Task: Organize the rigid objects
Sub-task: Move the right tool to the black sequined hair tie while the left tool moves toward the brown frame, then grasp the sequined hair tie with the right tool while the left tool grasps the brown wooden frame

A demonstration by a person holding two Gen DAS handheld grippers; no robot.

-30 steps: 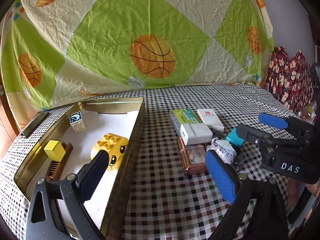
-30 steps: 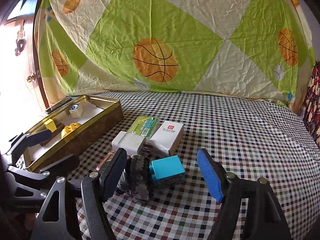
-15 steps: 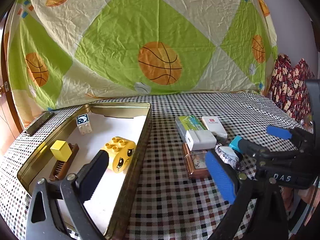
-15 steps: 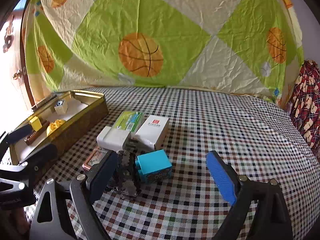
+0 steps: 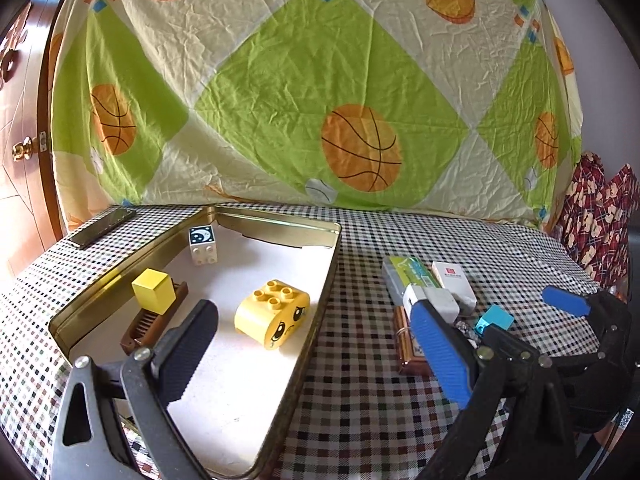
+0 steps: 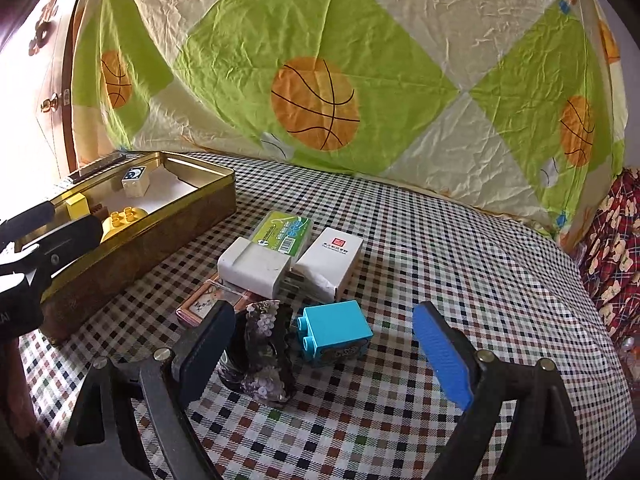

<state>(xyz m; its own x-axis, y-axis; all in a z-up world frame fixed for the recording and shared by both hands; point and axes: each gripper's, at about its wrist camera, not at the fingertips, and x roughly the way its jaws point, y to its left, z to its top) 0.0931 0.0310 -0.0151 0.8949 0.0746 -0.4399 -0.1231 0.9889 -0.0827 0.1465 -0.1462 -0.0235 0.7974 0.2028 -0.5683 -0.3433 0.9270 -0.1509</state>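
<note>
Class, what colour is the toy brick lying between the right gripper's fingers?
Turquoise blue brick; the right wrist view shows it best.

I'm looking into a lived-in home, likely a bedroom or spare room. A wrinkled cream-and-green bedsheet printed with orange basketballs [image 6: 316, 104] hangs as a backdrop behind a surface covered in small-checked multicoloured cloth [image 6: 460, 264]. At left I see a brown wooden door with a brass knob [image 5: 24, 148]; at right, dark red patterned fabric [image 5: 600, 208].
</note>
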